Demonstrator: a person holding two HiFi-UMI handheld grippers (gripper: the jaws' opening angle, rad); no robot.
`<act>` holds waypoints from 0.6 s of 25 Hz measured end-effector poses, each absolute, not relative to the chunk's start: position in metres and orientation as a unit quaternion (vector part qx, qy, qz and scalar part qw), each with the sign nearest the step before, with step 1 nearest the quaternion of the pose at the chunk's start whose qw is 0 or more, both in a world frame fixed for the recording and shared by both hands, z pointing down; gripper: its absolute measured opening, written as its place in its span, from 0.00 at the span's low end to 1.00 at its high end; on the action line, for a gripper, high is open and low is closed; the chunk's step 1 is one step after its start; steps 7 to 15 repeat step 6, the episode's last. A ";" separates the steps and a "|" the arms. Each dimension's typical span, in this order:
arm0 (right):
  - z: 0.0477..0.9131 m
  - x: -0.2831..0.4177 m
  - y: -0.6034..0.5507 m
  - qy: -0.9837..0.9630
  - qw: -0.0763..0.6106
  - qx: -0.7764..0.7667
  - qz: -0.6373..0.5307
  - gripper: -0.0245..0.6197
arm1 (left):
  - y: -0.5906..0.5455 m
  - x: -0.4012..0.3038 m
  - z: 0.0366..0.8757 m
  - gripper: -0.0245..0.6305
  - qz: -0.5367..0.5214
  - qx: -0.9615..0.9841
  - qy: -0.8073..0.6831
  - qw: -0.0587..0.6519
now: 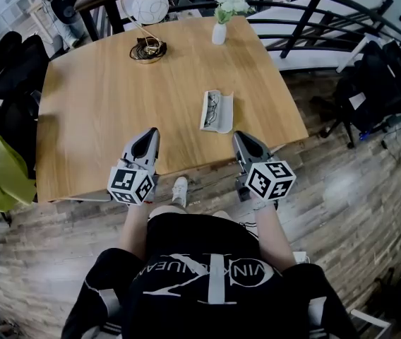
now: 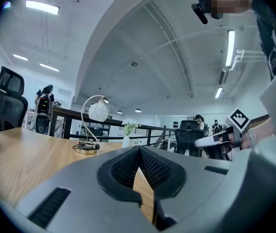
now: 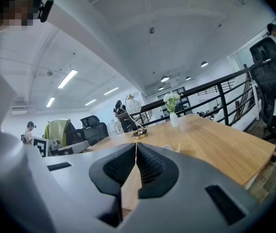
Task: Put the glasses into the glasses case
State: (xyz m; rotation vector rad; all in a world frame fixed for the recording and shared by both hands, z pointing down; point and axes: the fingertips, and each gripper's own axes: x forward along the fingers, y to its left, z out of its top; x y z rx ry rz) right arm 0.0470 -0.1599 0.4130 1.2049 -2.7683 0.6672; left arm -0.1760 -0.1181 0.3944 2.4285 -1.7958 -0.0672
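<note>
The glasses [image 1: 210,109] lie on the grey left half of the open case [image 1: 224,115]. Whether they sit properly inside it or only rest on top cannot be told from the head view.

Just short of the case, toward the person, the right gripper [image 1: 237,135] has its jaws pressed together with nothing between them. The left gripper [image 1: 151,131], farther to the case's left, is closed up and empty as well.

The main risk is the frame: thin wire and lenses are easy to bend or scratch if closed jaws push at them. The case looks light, so a one-sided push could slide it across the table [image 1: 102,104] toward the near edge, which is close by. If a temple arm sticks out, folding the lid would pinch it.

Beyond the case, the vase [image 1: 219,30] and lamp [image 1: 147,9] stand well apart — little danger there.
</note>
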 end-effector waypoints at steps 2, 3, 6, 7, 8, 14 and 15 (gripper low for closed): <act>0.414 0.050 -0.159 -0.893 0.021 0.391 0.220 0.08 | -0.118 -0.173 0.395 0.06 -0.022 0.804 -0.592 0.061; 0.414 0.052 -0.158 -0.892 0.019 0.392 0.223 0.08 | -0.117 -0.172 0.395 0.06 -0.021 0.804 -0.591 0.061; 0.413 0.056 -0.157 -0.890 0.014 0.396 0.228 0.08 | -0.117 -0.169 0.394 0.06 -0.021 0.806 -0.588 0.061; 0.413 0.056 -0.157 -0.890 0.014 0.396 0.228 0.08 | -0.117 -0.169 0.394 0.06 -0.021 0.806 -0.588 0.061; 0.413 0.056 -0.157 -0.890 0.014 0.396 0.228 0.08 | -0.117 -0.169 0.394 0.06 -0.021 0.806 -0.588 0.061; 0.413 0.056 -0.157 -0.890 0.014 0.396 0.228 0.08 | -0.117 -0.169 0.394 0.06 -0.021 0.806 -0.588 0.061; 0.413 0.056 -0.157 -0.890 0.014 0.396 0.228 0.08 | -0.117 -0.169 0.394 0.06 -0.021 0.806 -0.588 0.061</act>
